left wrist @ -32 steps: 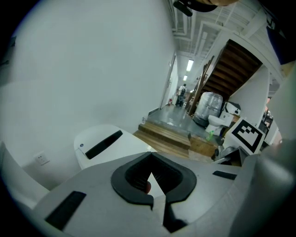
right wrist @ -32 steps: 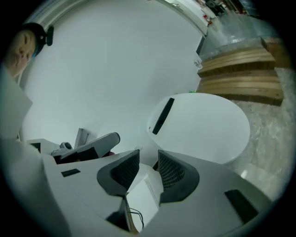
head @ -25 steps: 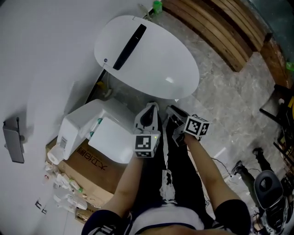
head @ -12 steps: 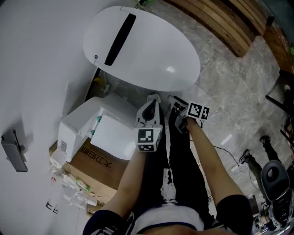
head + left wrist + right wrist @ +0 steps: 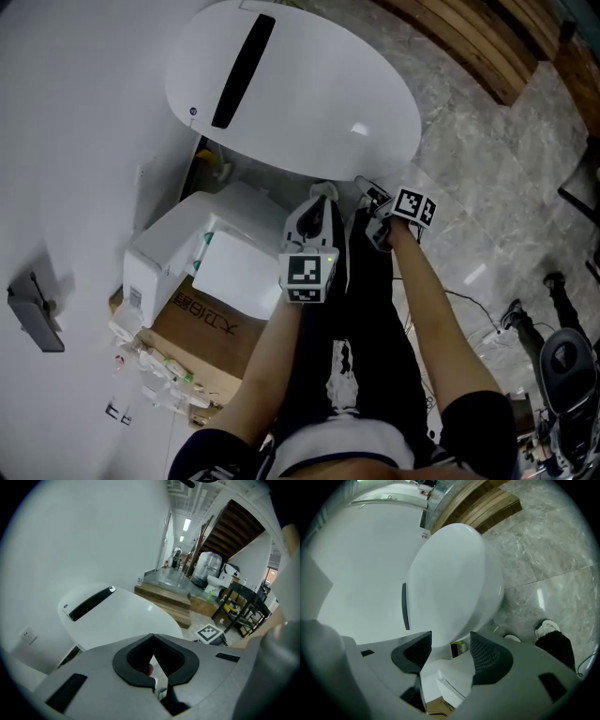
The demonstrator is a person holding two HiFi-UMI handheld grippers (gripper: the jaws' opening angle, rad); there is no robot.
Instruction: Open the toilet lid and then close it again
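Note:
The toilet's white oval lid (image 5: pixel 300 94) lies closed, with a black strip near its hinge end. In the head view both grippers hang just in front of the lid's front rim, above the person's black-trousered legs. My left gripper (image 5: pixel 322 192) is shut and empty; in the left gripper view its black pads (image 5: pixel 140 667) meet, and the lid (image 5: pixel 126 616) lies beyond them. My right gripper (image 5: pixel 367 202) is open, its jaws having just been opening. In the right gripper view nothing is between its pads (image 5: pixel 487 656); the lid (image 5: pixel 450 578) shows past the right gripper (image 5: pixel 451 639).
A white casing (image 5: pixel 202 253) sits on a cardboard box (image 5: pixel 197 328) left of the toilet, against the white wall. Wooden steps (image 5: pixel 469 47) run along the far right. A wheeled chair base (image 5: pixel 567 361) stands on the marble floor at lower right. A white shoe (image 5: pixel 546 627) shows.
Both grippers have sunk closer to the lid's front rim. The right gripper's jaws have spread wider and it has rolled. The left gripper stays shut.

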